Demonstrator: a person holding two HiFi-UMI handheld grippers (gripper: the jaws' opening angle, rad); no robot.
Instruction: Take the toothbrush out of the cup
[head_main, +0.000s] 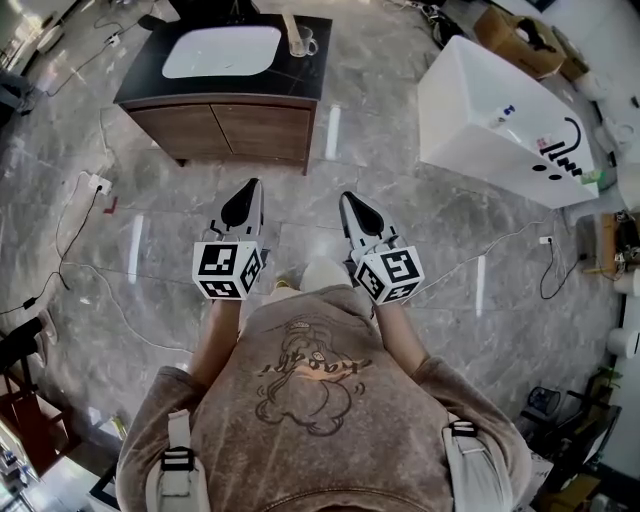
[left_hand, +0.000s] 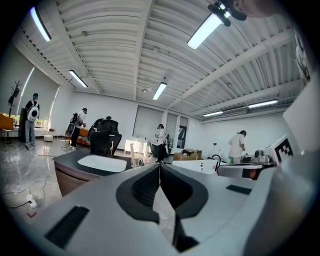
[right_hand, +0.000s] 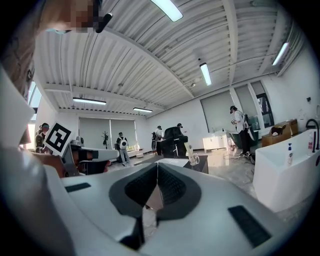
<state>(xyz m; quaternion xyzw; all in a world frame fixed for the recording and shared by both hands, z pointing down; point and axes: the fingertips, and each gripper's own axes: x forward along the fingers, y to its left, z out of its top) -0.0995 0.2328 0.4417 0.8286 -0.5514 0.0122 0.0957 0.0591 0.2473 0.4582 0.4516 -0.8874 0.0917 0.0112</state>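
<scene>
A clear glass cup (head_main: 301, 42) stands on the dark vanity top (head_main: 310, 75), right of the white basin (head_main: 222, 50), with a pale toothbrush (head_main: 291, 28) leaning in it. The cup (left_hand: 136, 159) shows far ahead in the left gripper view, and the cup (right_hand: 193, 158) with its toothbrush (right_hand: 188, 148) in the right gripper view. My left gripper (head_main: 245, 198) (left_hand: 160, 166) and right gripper (head_main: 357, 208) (right_hand: 157, 165) are held level side by side over the floor, well short of the vanity. Both are shut with nothing between their jaws.
A wooden cabinet front (head_main: 225, 125) carries the vanity top. At the right stands a white bathtub (head_main: 500, 125). Cables and a power strip (head_main: 97, 183) lie on the marble floor at the left. Several people stand in the room's background (left_hand: 31, 117).
</scene>
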